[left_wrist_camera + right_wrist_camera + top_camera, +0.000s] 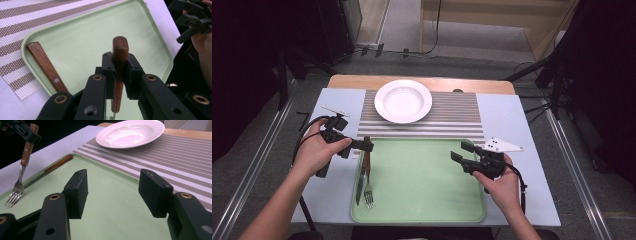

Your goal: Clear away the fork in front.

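My left gripper (366, 146) is shut on the brown wooden handle of a fork (368, 170). The fork hangs steeply, tines down, over the left side of the green tray (427, 175). In the left gripper view the handle (120, 46) stands up between the closed pads (108, 65). A knife (361, 184) with a matching wooden handle (45, 65) lies along the tray's left rim, beside the fork. My right gripper (461, 151) hovers open over the tray's right part, with nothing between its fingers (77, 187). From there the fork (21, 173) shows at far left.
A white deep plate (403, 100) sits on a brown-and-white striped placemat (452, 117) behind the tray. The tray rests on a pale blue table cover (507, 130). The middle of the tray (105, 202) is bare. Dark stands and cables flank the table.
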### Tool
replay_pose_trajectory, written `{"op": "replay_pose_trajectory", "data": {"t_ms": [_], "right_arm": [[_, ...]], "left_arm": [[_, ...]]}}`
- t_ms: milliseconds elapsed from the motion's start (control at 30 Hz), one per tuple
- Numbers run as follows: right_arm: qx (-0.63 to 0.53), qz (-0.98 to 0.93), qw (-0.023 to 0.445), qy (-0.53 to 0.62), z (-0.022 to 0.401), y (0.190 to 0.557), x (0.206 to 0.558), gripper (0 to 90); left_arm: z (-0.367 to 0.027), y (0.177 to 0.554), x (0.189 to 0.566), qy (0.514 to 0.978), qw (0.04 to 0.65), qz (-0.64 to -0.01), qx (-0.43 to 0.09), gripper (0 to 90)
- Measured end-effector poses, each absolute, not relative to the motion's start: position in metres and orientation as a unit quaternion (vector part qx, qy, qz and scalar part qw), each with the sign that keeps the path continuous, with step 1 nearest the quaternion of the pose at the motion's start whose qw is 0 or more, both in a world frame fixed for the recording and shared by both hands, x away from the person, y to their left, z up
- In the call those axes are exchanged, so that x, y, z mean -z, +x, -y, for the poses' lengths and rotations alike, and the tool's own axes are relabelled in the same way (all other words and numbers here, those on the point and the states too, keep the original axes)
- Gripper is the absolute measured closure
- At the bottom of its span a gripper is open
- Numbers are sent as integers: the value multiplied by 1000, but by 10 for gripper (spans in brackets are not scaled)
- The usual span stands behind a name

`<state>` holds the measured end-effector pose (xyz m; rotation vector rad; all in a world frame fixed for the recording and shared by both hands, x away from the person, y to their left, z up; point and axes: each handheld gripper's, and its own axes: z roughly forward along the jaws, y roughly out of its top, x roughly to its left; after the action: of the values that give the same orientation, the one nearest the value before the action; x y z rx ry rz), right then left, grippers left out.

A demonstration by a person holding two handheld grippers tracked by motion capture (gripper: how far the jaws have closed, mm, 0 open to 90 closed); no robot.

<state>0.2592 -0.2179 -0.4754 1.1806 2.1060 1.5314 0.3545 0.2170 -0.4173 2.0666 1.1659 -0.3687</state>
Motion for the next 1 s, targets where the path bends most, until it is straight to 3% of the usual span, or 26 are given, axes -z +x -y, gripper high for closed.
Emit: {"op": "replay_pose_trajectory", "data": {"t_ms": [633,1000], "right_arm": [[-525,-729,146,414,225,257,480,402],[-523,-728,140,421,232,254,485,400]], "left_arm": [[-206,371,447,770,384,-489,139,797],[-203,370,460,759,405,-498,106,789]]}}
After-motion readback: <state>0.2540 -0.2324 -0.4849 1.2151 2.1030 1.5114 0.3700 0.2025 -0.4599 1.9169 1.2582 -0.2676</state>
